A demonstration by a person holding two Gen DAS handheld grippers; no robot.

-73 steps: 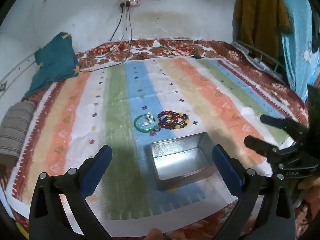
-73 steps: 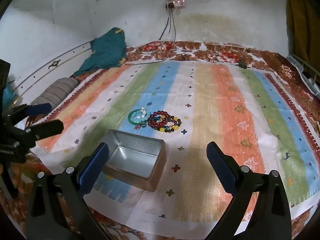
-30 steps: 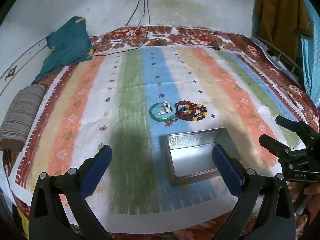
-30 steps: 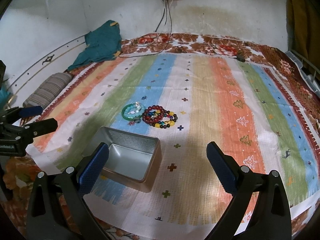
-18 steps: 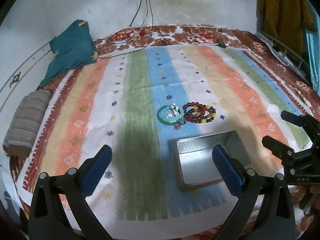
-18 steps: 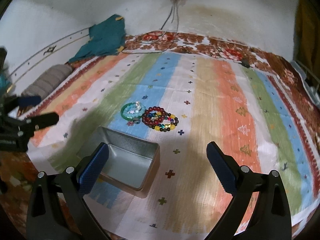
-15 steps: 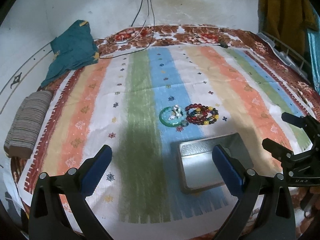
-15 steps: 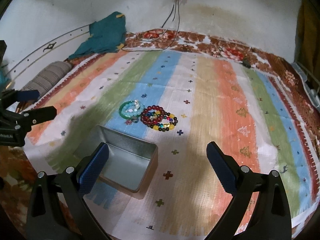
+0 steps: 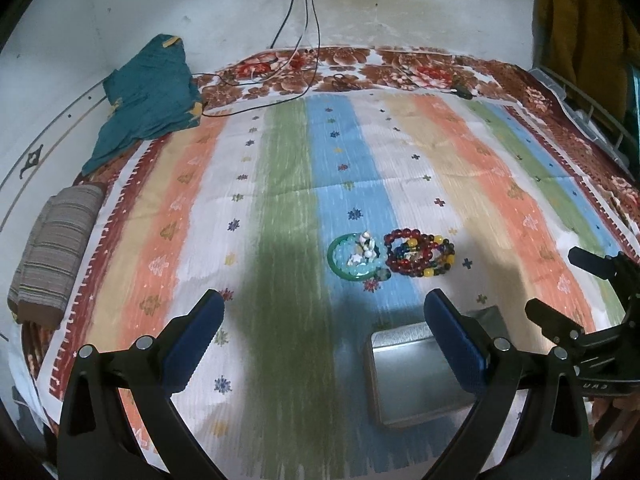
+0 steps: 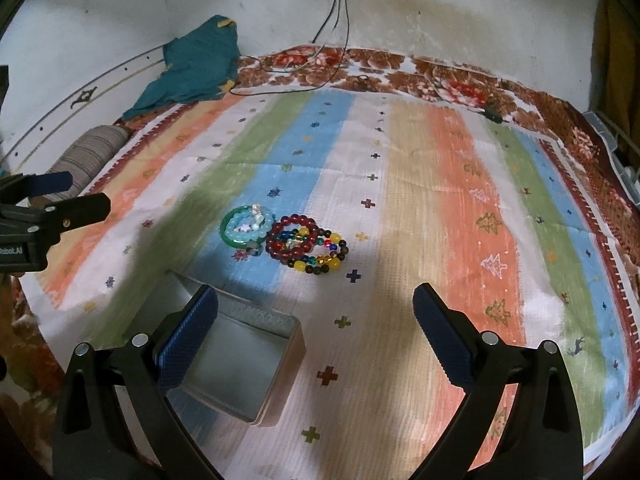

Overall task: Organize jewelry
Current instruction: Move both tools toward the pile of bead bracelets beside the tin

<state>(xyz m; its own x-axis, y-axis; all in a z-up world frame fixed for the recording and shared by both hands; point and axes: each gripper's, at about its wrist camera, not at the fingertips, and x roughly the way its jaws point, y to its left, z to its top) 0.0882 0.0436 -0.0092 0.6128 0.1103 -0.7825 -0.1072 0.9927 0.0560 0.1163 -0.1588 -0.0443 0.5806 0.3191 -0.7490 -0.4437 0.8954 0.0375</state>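
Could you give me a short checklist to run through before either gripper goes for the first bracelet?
1. Metal tin open and nothing visible inside: ok.
2. Left gripper open, holding nothing: ok.
3. Right gripper open, holding nothing: ok.
4. Green bangle and beaded bracelets lie in plain view on the striped cloth, beyond the tin: ok.
5. Bracelets separated for a single pick: not ok; they overlap and touch the bangle.
6. Small pale pieces inside the bangle loose or attached: cannot tell.

Both wrist views look down-forward over striped cloth, sharing bracelets and tin; height probably moderate
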